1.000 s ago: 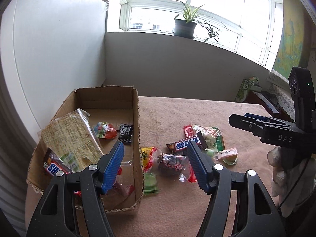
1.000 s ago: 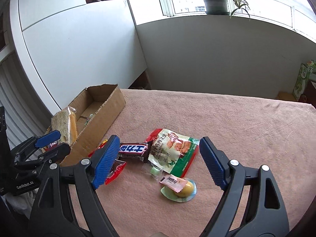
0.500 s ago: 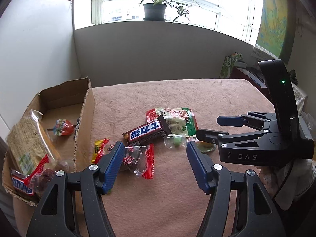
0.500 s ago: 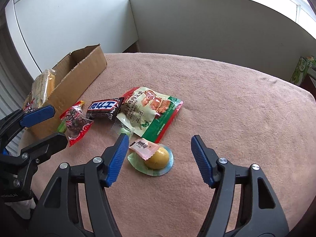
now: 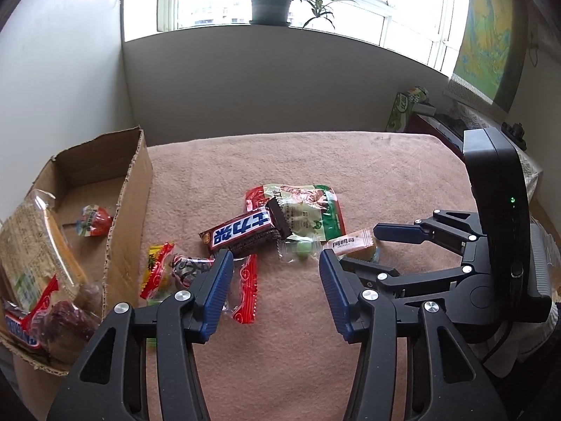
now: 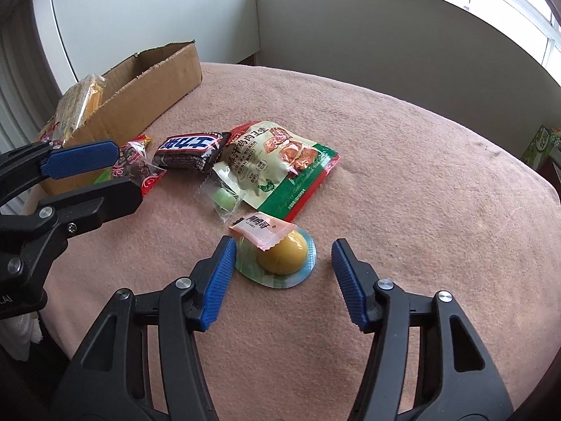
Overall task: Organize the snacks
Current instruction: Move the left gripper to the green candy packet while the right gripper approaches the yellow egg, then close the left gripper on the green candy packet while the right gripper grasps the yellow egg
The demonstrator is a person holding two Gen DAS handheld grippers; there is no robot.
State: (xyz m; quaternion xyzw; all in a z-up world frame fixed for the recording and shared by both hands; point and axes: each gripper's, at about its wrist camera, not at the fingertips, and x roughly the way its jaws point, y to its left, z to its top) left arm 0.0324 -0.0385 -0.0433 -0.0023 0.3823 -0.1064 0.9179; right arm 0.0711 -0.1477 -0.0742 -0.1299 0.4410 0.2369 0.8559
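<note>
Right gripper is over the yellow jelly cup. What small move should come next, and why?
Probably lower the right gripper a little more and let its closing jaws meet on the yellow jelly cup. The cup lies on the pink cloth between the pads, which don't touch it yet, and a small pink packet rests on its far edge.

Both claws narrowed; the right claw (image 6: 280, 273) dropped around the jelly cup (image 6: 280, 258).

Loose wrapped snacks (image 6: 266, 161) lie scattered beside a seemingly part-filled cardboard box (image 6: 147, 87).
</note>
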